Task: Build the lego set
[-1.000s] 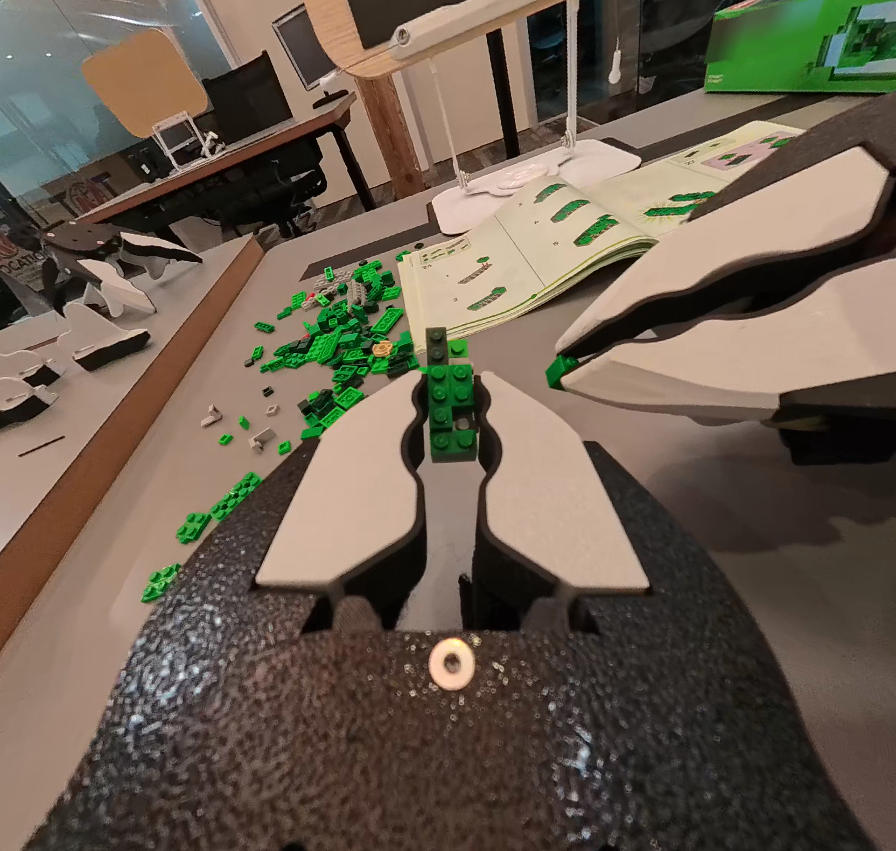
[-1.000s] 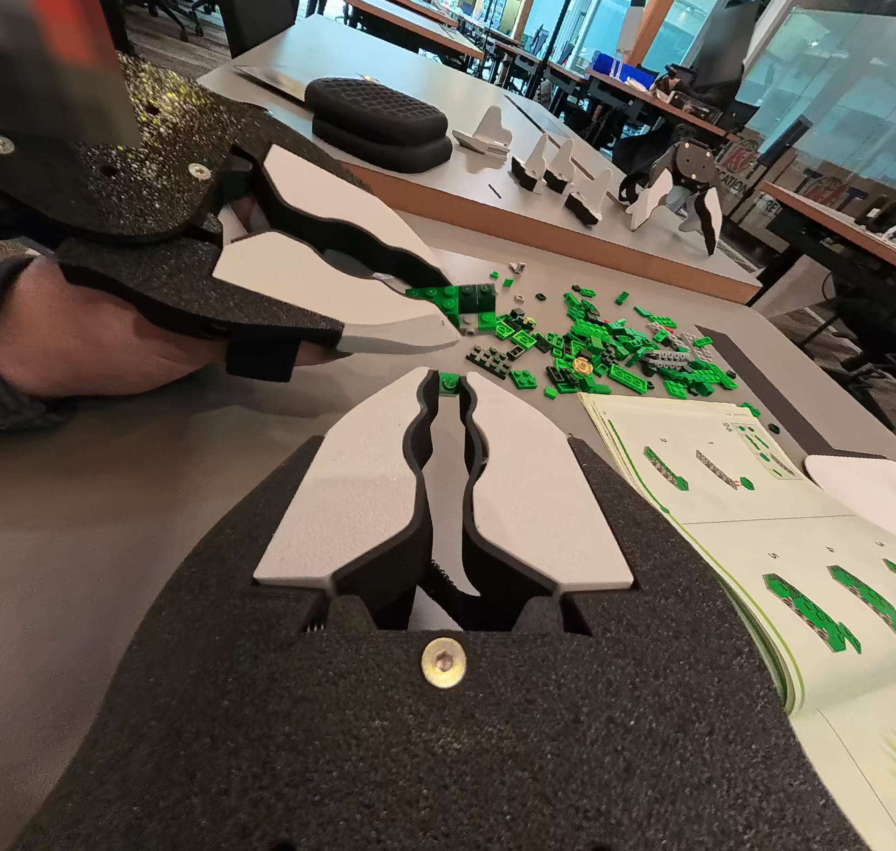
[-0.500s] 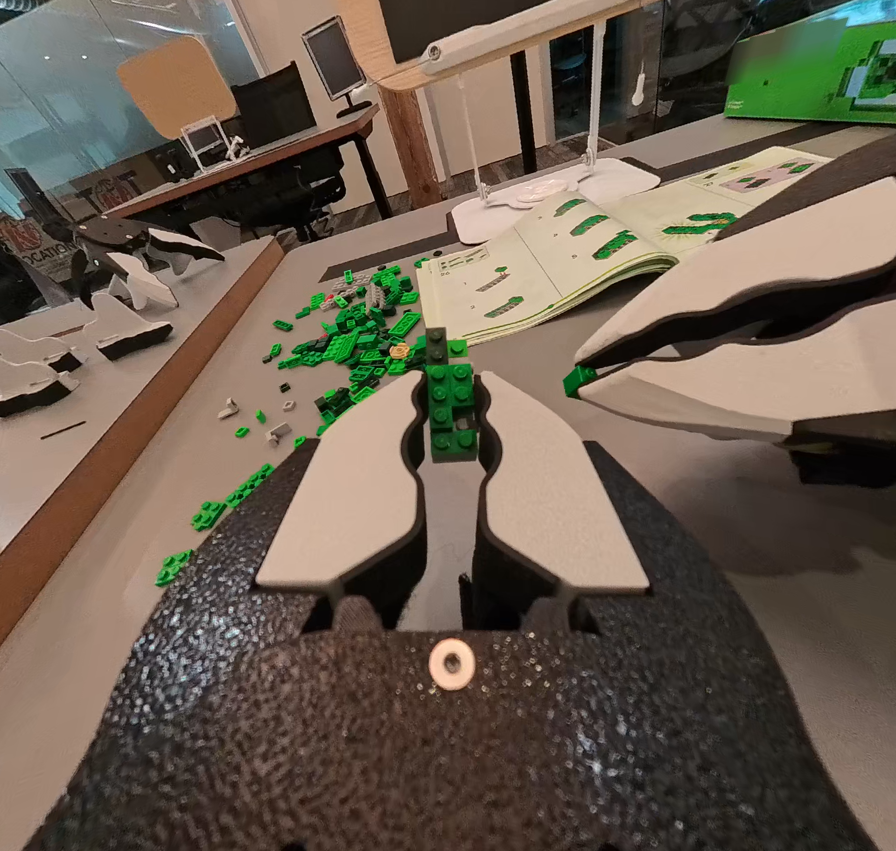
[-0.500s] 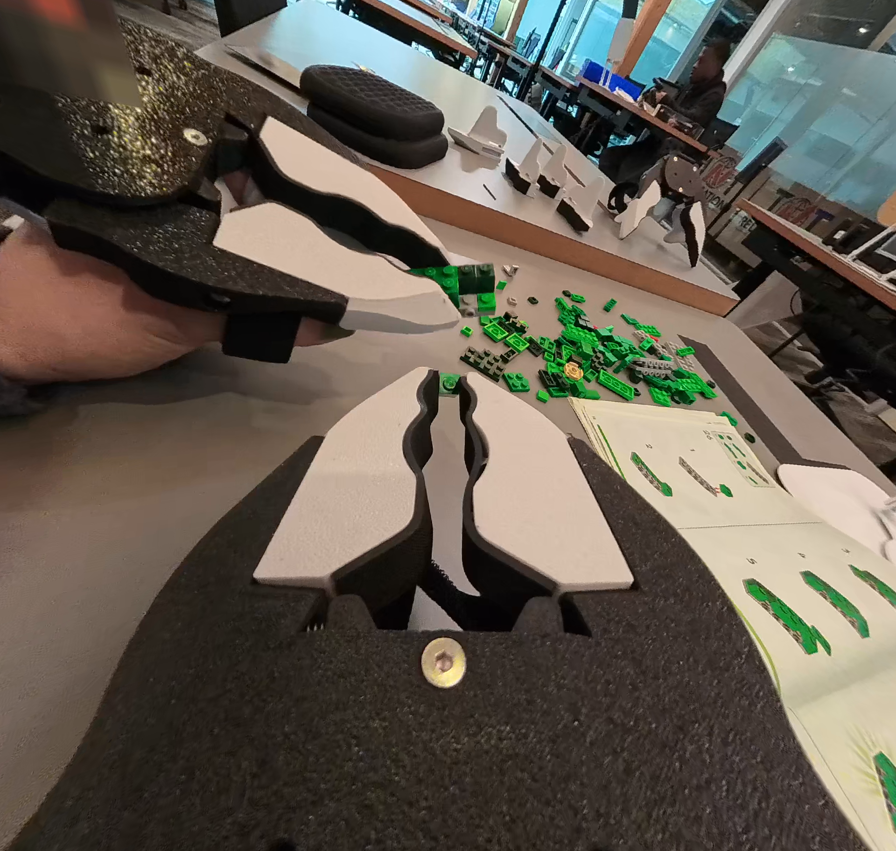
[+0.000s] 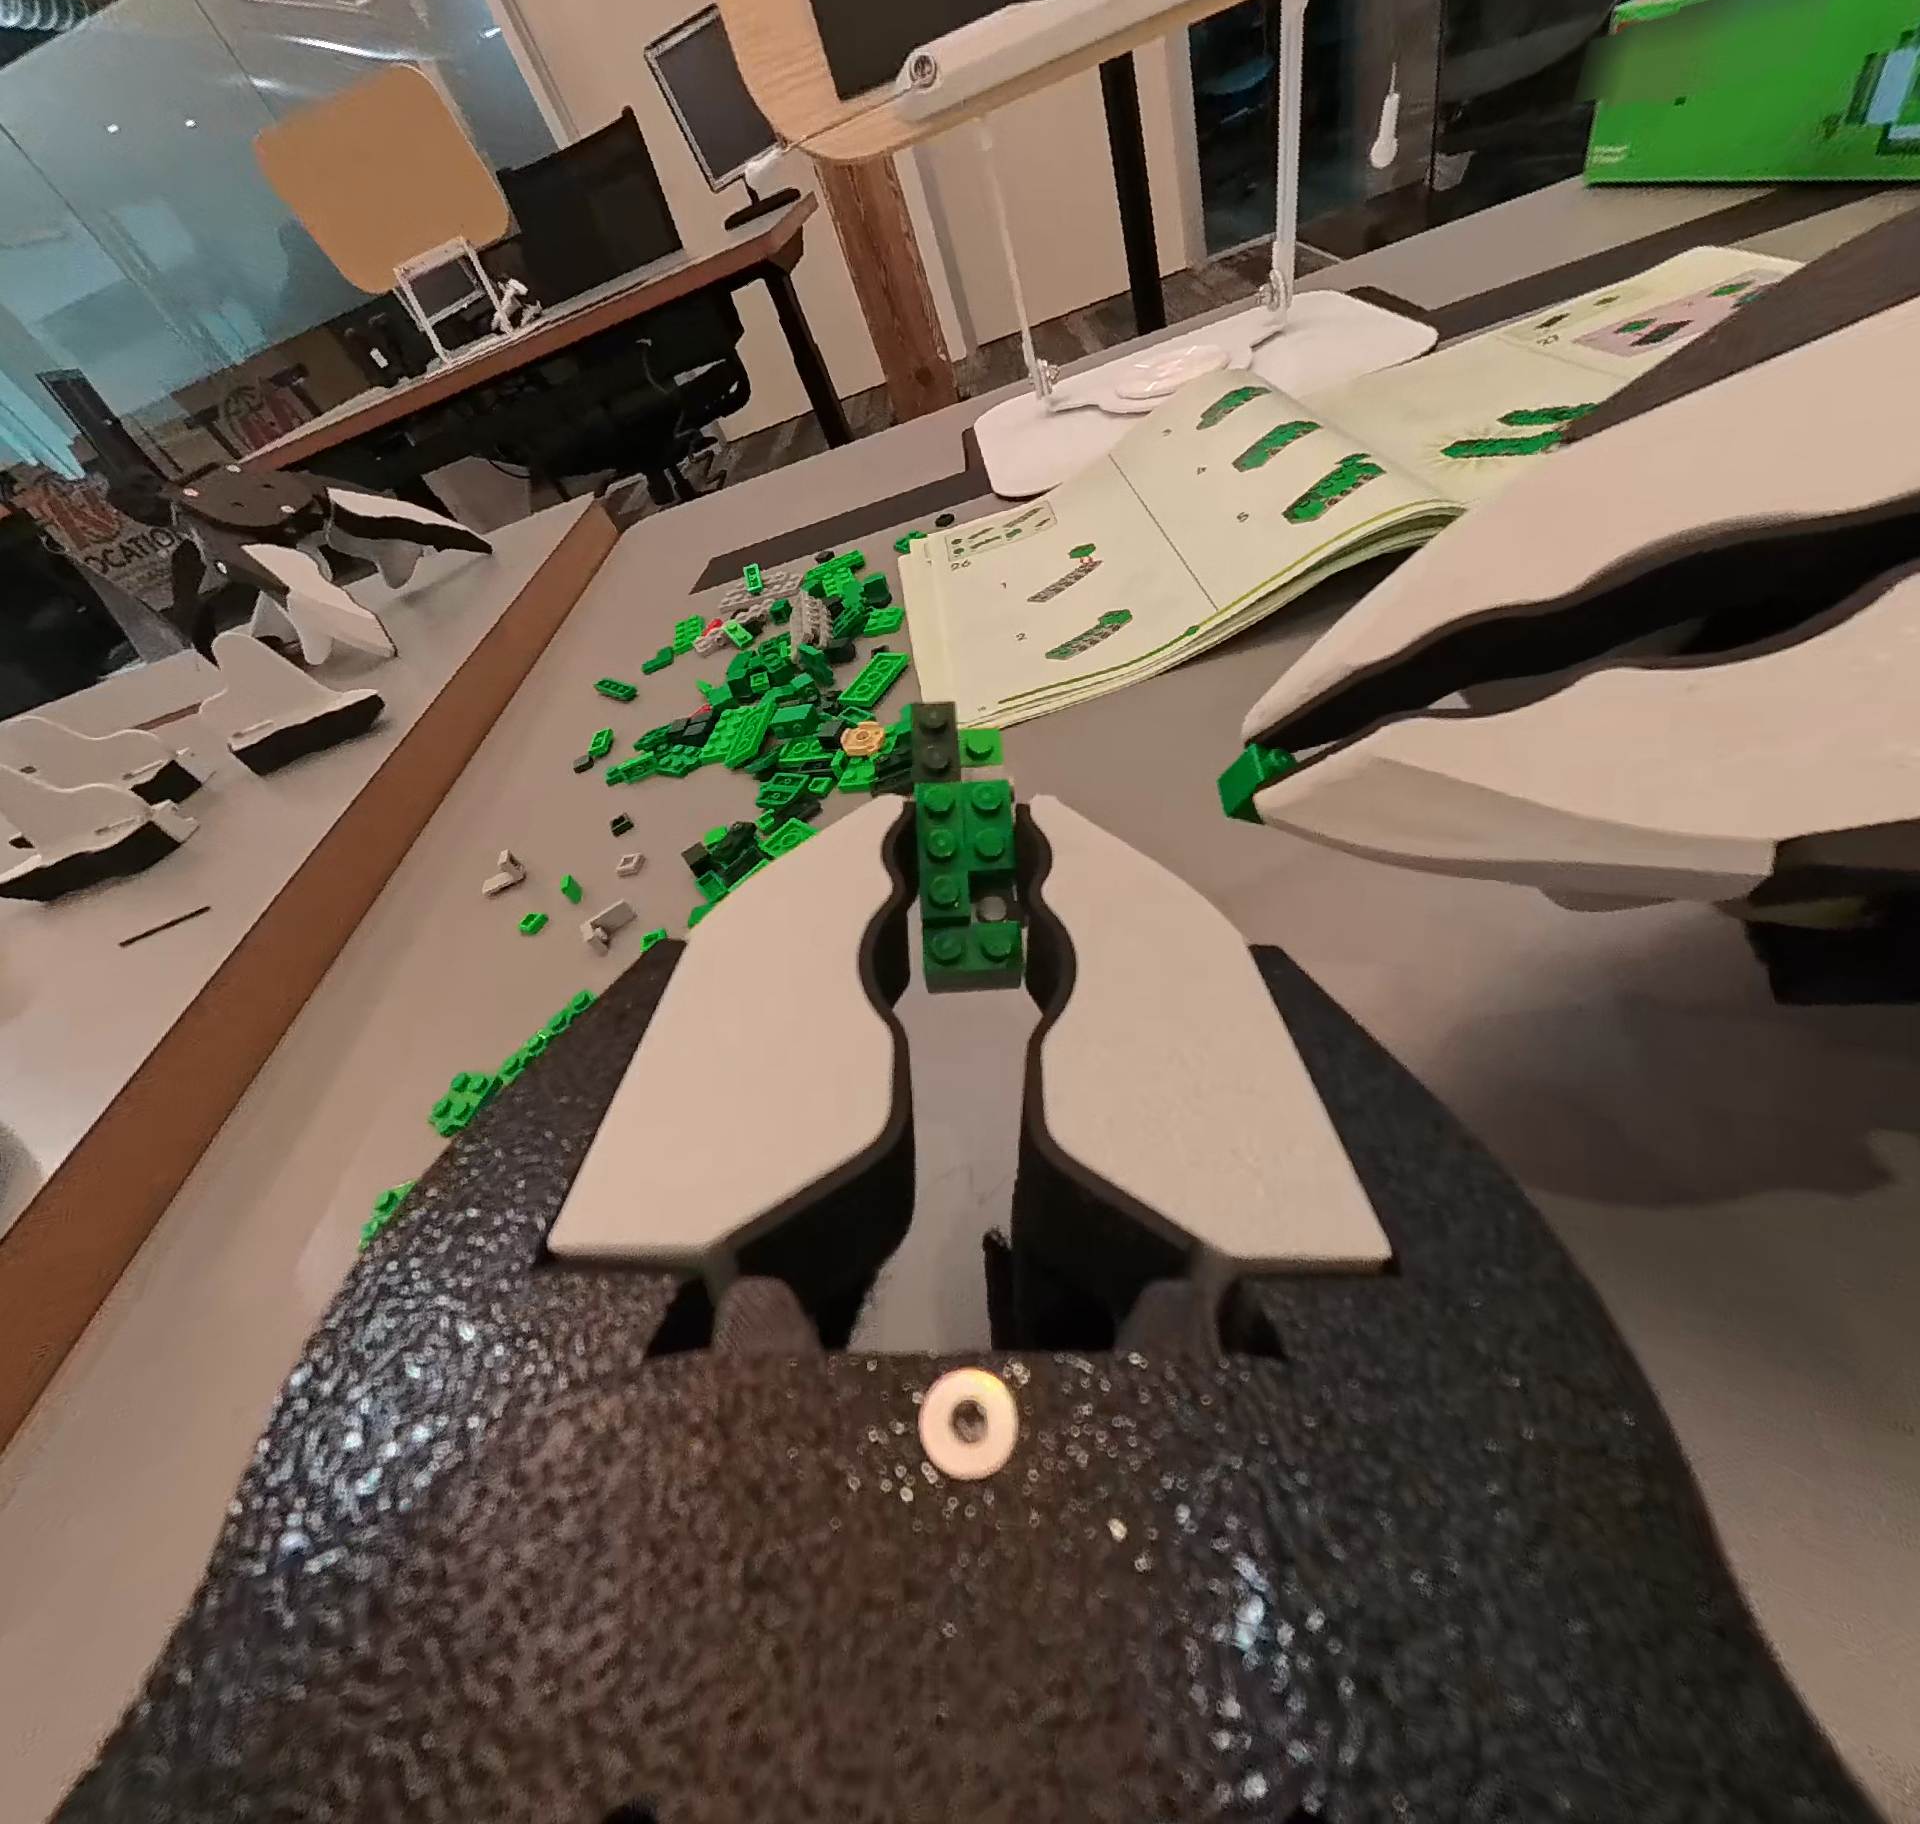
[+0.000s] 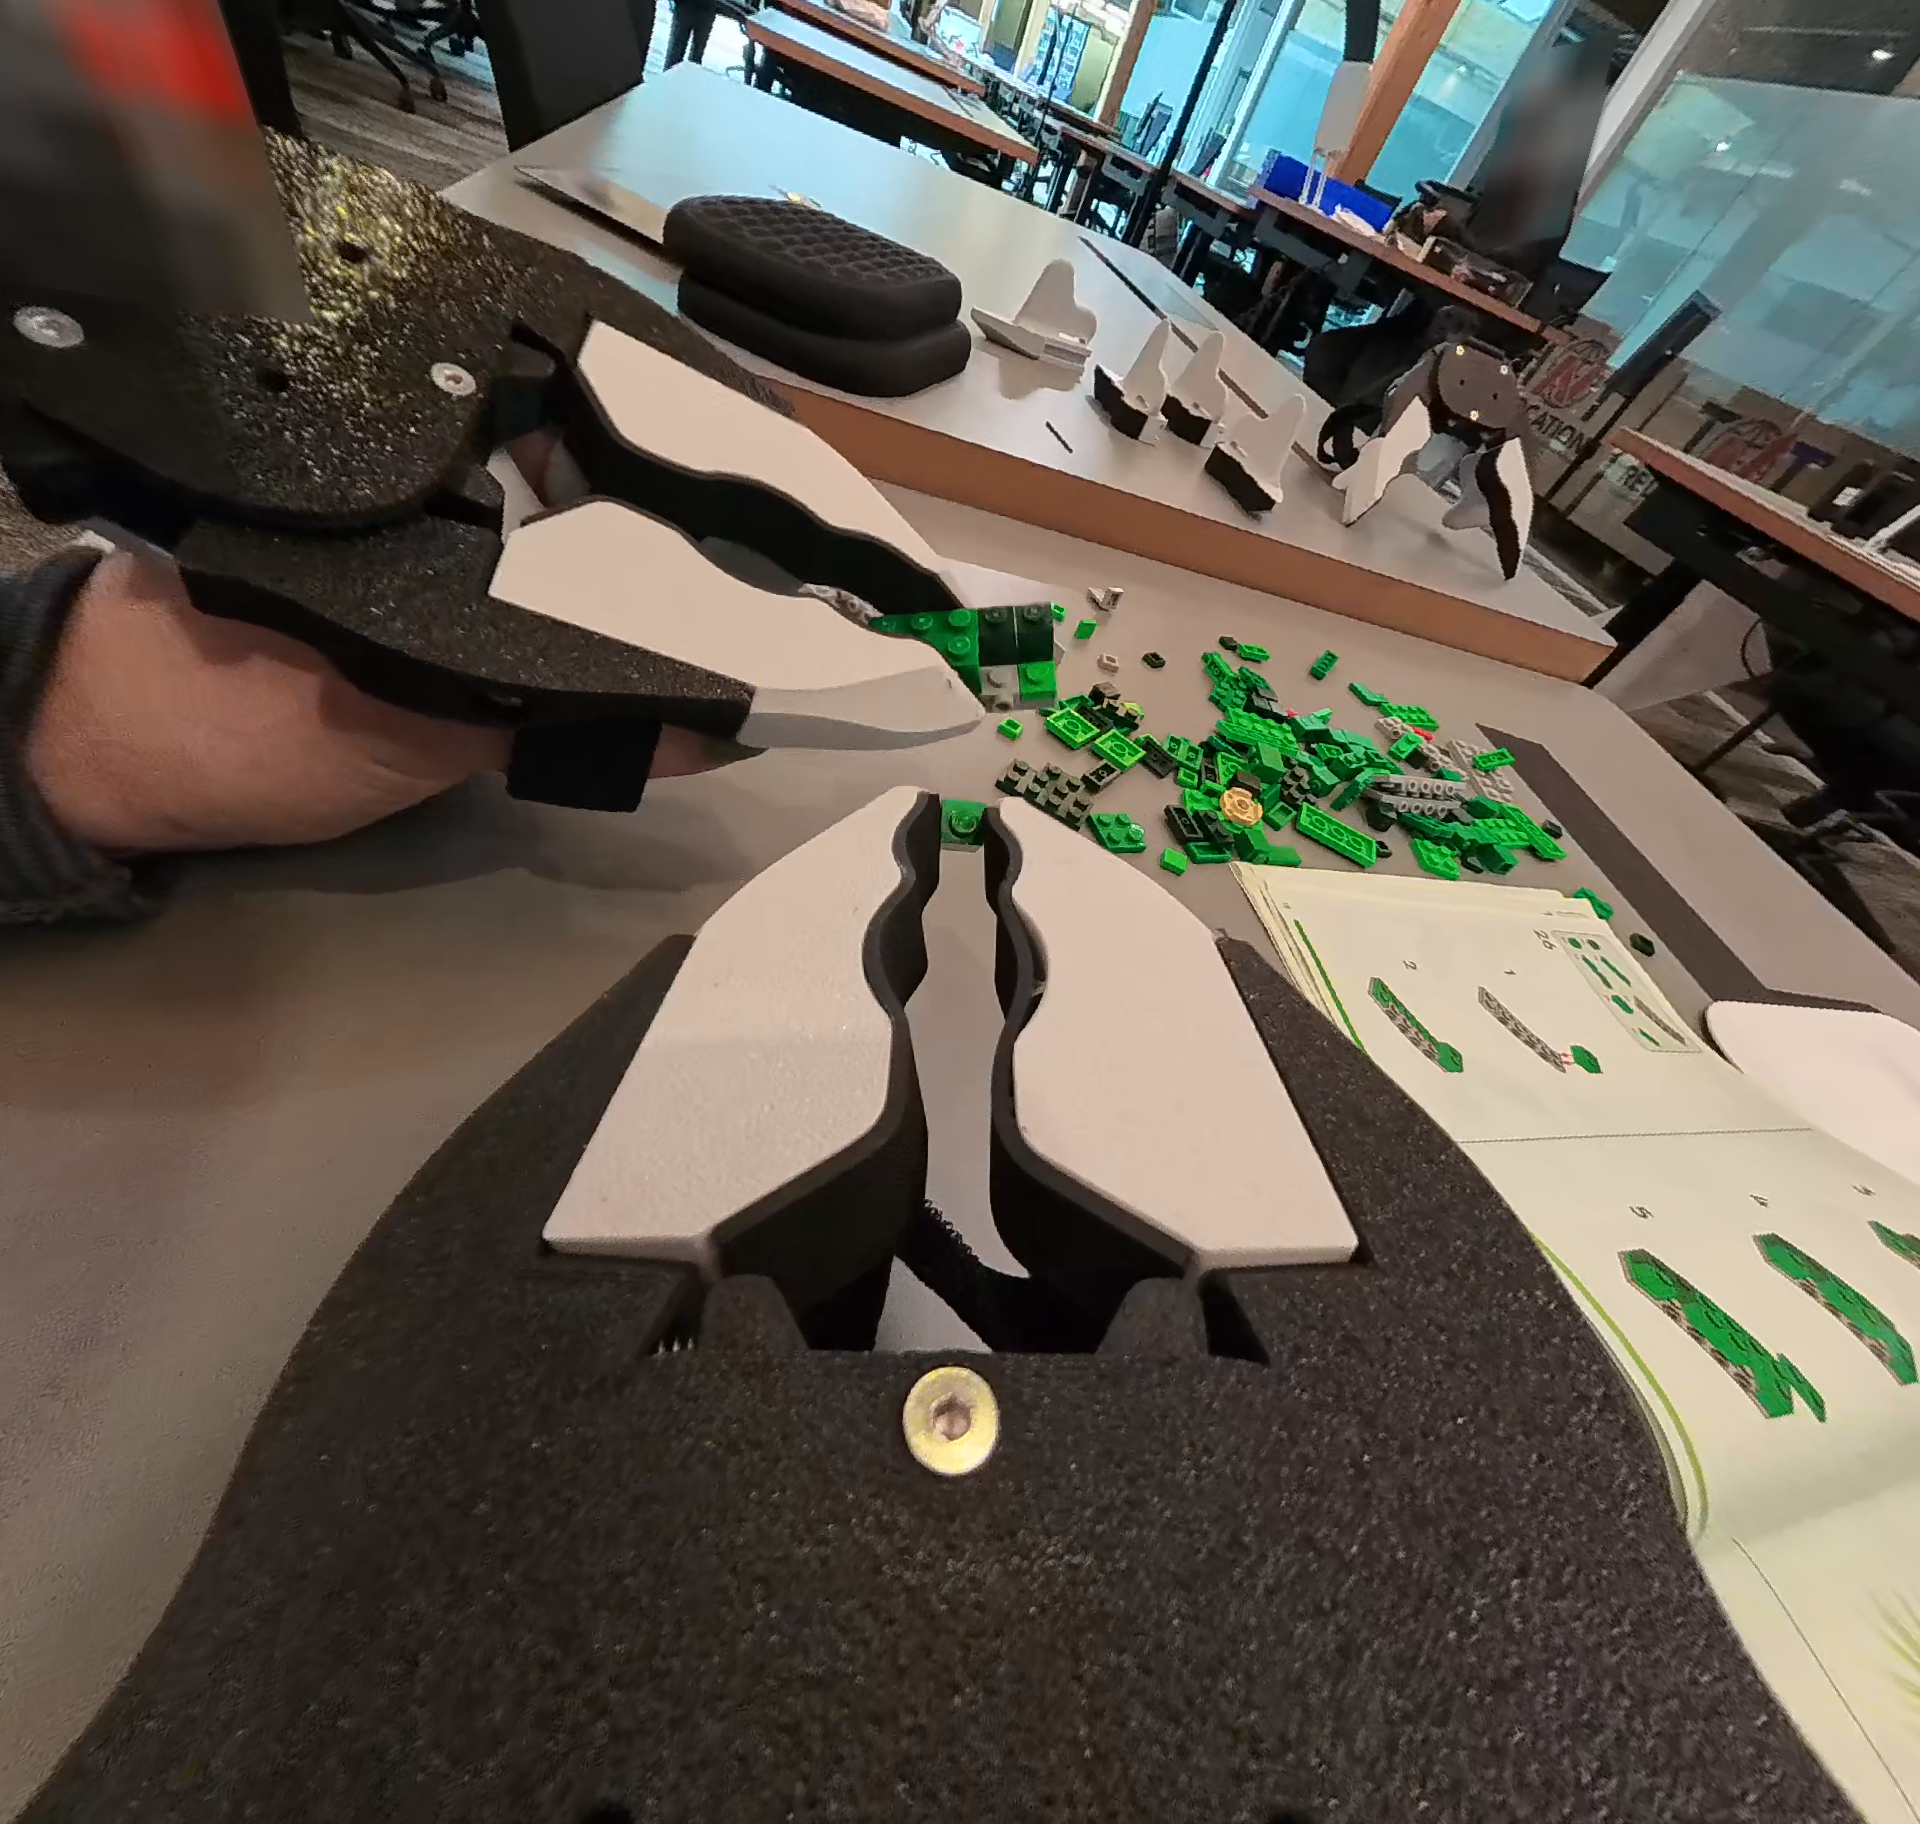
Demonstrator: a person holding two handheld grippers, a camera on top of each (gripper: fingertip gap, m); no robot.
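Observation:
My left gripper [image 5: 961, 818] is shut on a small green lego assembly [image 5: 966, 870] of light and dark green plates, held above the table; it also shows in the right wrist view [image 6: 977, 642]. My right gripper [image 6: 963, 810] is shut on a small green lego piece [image 6: 962, 826], which shows at its tips in the left wrist view [image 5: 1252, 782], to the right of the assembly and apart from it. A pile of loose green lego pieces [image 5: 790, 714] lies on the grey table beyond, also seen in the right wrist view [image 6: 1320, 777].
An open instruction booklet [image 5: 1195, 559] lies right of the pile, with a white lamp base [image 5: 1195, 382] behind it. A green box [image 5: 1756, 101] stands at the far right. A raised side table [image 6: 1039, 444] holds spare gripper parts and black pads [image 6: 821, 299]. Across from one pair of fingers to the other is roughly 5 cm.
Both grippers have lifted slightly and shifted; the right gripper's piece stays to the right of the assembly. Both stay shut on their pieces.

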